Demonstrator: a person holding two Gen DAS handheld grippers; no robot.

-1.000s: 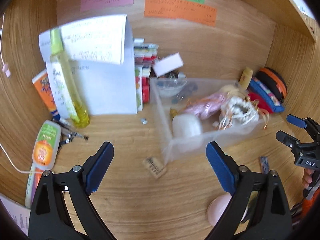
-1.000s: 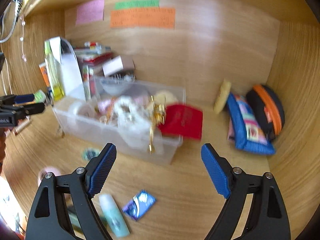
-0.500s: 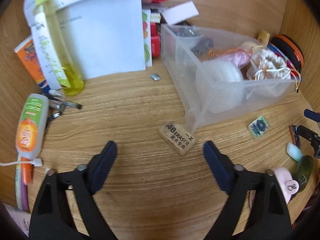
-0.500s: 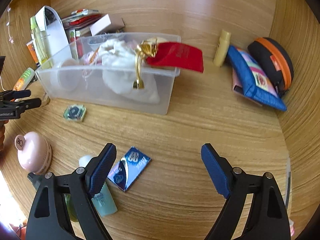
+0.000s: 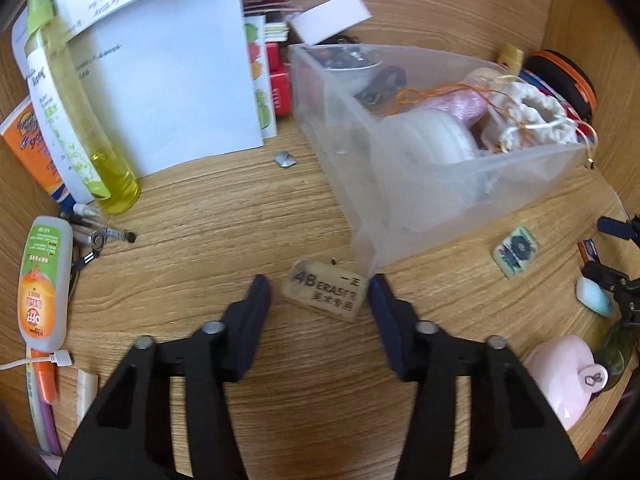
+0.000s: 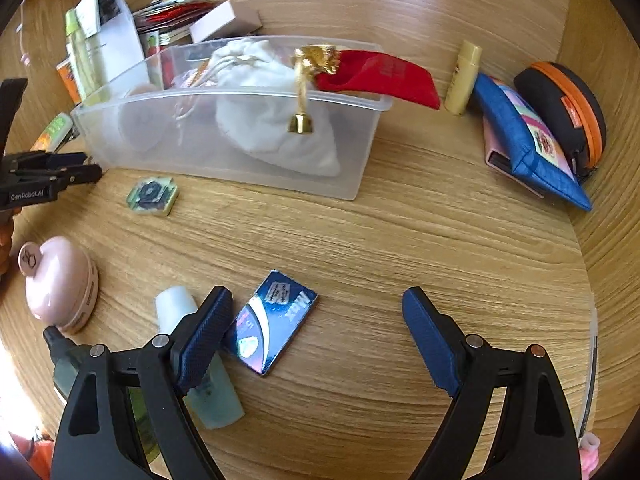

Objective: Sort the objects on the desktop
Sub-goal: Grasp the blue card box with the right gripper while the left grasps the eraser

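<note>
Tongs first: the left tongs (image 5: pixel 320 294) are closing, with the tan eraser (image 5: pixel 325 297) lying flat on the wooden surface (image 5: pixel 320 400) between the blue pads. The right pad sits just beside the eraser's end; the left pad (image 5: pixel 256 312) is apart from it, so nothing is gripped yet. The right tongs (image 6: pixel 316 320) stand wide open and hold nothing. A shiny blue packet (image 6: pixel 272 322) lies flat between their pads, close to the left one, and a pale tube (image 6: pixel 200 364) lies partly under that pad.

Just beyond the eraser stands the clear plastic bin (image 5: pixel 420 200), its near corner almost touching the eraser. Inside are a white drawstring pouch (image 6: pixel 276 120) and a red pouch (image 6: pixel 380 78) that hangs over the far rim. A small square tile (image 6: pixel 152 196) lies on the surface in front of the bin, and a pink round case (image 6: pixel 60 284) sits toward the near left edge in the right wrist view. A yellow bottle (image 5: pixel 76 120) and an orange-labelled bottle (image 5: pixel 42 284) lie by the left edge, and a blue zip pouch (image 6: pixel 528 144) rests by the right edge.
</note>
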